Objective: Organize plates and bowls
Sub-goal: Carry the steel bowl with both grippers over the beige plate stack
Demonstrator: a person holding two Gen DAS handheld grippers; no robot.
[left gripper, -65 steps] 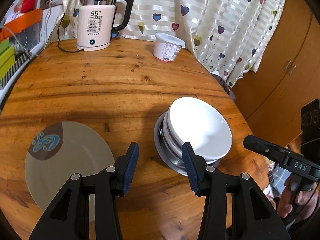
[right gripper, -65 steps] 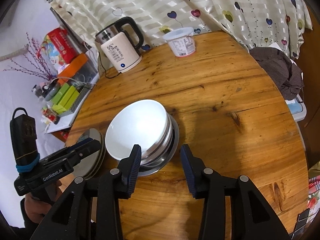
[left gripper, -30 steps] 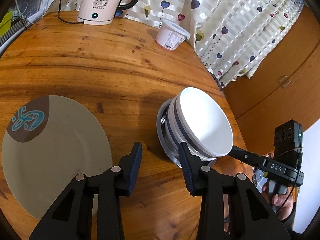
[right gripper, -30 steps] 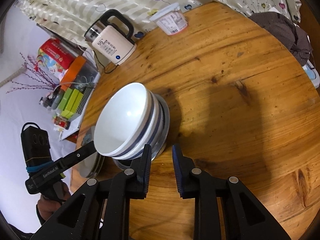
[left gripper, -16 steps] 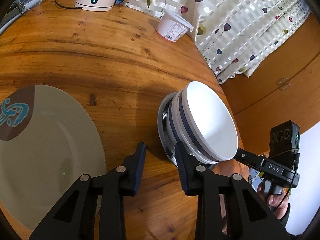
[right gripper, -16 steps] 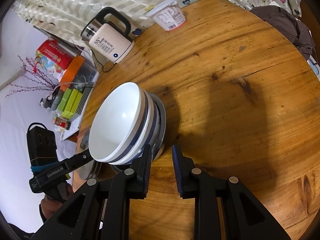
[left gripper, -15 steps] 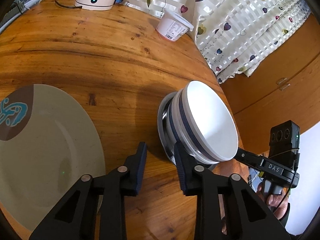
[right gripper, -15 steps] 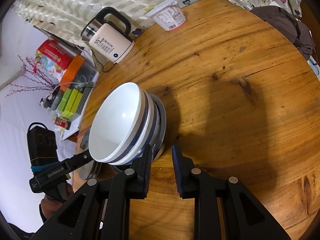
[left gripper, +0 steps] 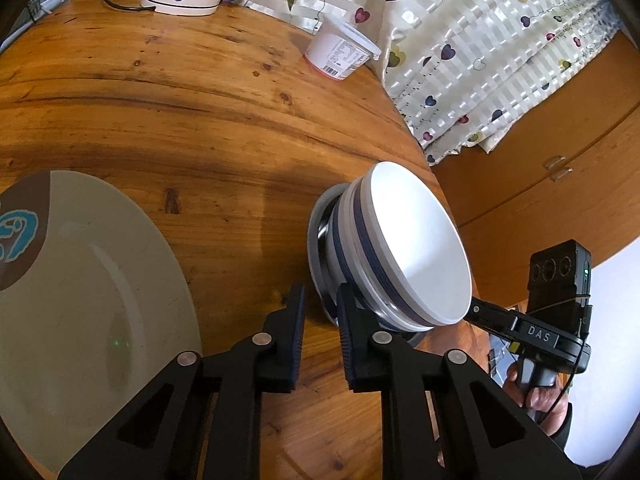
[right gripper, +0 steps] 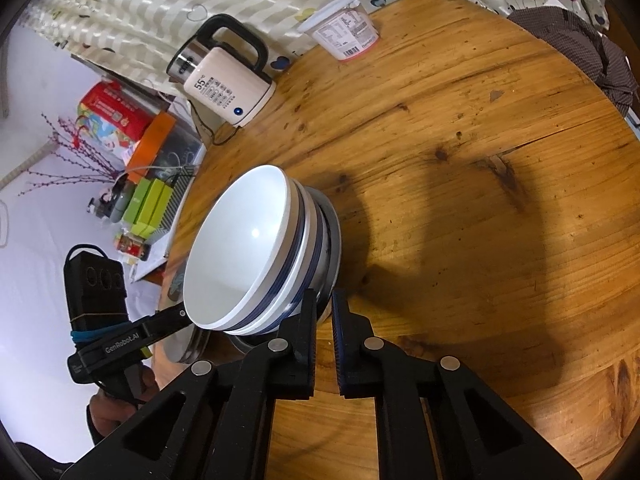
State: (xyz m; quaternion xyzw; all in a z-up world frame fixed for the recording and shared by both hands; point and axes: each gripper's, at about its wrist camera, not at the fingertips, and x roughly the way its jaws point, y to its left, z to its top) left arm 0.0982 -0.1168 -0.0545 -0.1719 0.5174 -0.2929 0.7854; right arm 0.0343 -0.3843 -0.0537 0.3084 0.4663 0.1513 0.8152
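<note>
Bowls [left gripper: 404,248] stacked on steel plate [right gripper: 334,240], both hand-held grippers just closing on its rim: left hand-held gripper [left gripper: 320,312] one side, right hand-held gripper [right gripper: 323,312] opposite. Left of the left one: patterned plate [left gripper: 92,300], probably the stack's destination.

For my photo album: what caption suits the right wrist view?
Right tool pinching the metal dish's rim beneath stacked blue-banded bowls on a wooden table.
</note>
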